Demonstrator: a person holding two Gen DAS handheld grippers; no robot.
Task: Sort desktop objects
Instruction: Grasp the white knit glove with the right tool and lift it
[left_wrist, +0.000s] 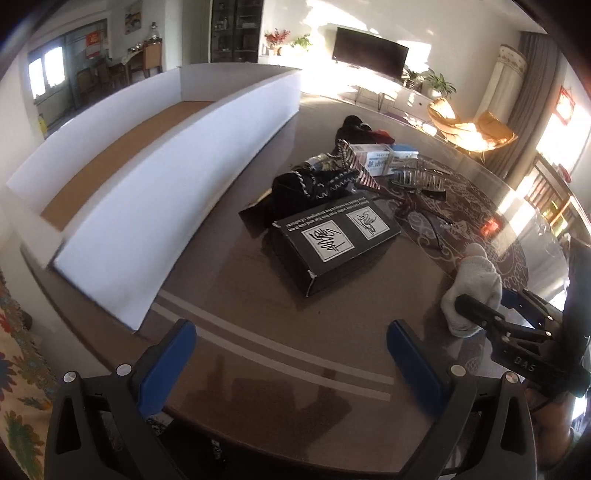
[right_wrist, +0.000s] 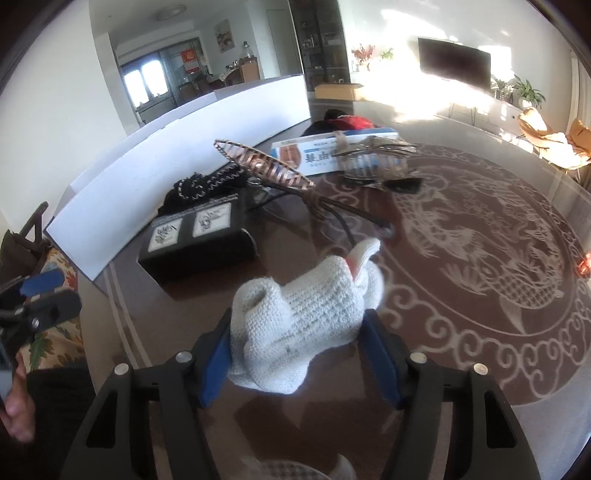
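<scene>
On the glossy brown table (right_wrist: 480, 369), the right gripper (right_wrist: 299, 354) pinches a white knitted cloth (right_wrist: 295, 321); the left gripper (left_wrist: 291, 354) is spread, empty.

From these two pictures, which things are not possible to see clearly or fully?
- Print on the black box, both views: too small and blurred to read.
- Dark bundle at the far table end, both views: the pile in front hides most of it.
- White knitted cloth, right wrist view: its underside is hidden; the right tool pinches it.
- White tray, right wrist view: its near wall hides the inside.
</scene>
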